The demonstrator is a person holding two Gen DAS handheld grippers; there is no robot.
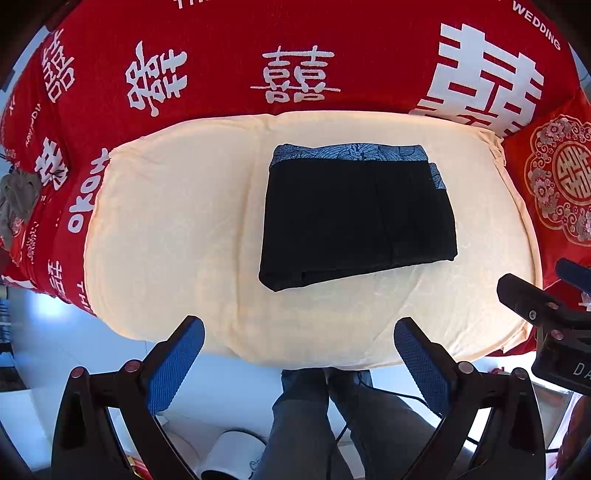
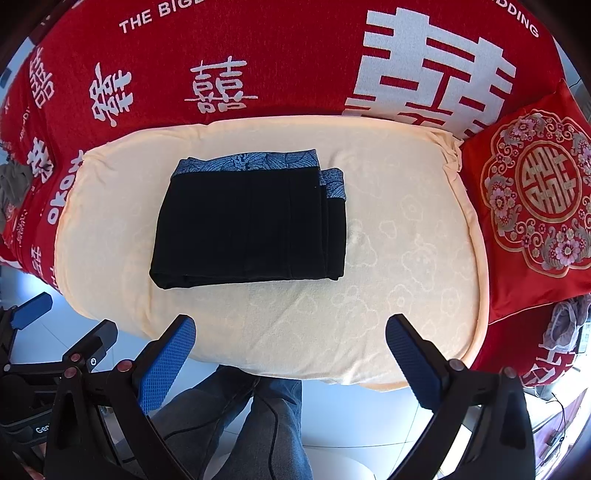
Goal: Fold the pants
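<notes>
Step in hand: we judge the folding itself done; the pants lie as a compact black rectangle, so we are at the check-and-release stage.
Where the pants are: on the cream towel that covers the red sofa, a little right of centre in the left wrist view and left of centre in the right wrist view.
Shape of the fold: several layers stacked, the blue patterned waistband along the far edge, a second strip of it peeking out at the right side; the near edge shows a rounded fold.
Left tool: spread wide, holding nothing, hovering off the near edge of the towel and well apart from the pants.
Right tool: also spread wide and empty, likewise short of the pants; its body shows at the right edge of the left wrist view.
Neatness: the right side looks slightly stepped, layers not quite flush.
Next move: in our judgement, either nothing more, or a light press to square that right edge, coming in low and flat so we do not drag the top layer.
Risk: a pinch at one corner could pull the stack open.
Nearby: a red cushion at the right end of the sofa, clear of the work.
</notes>
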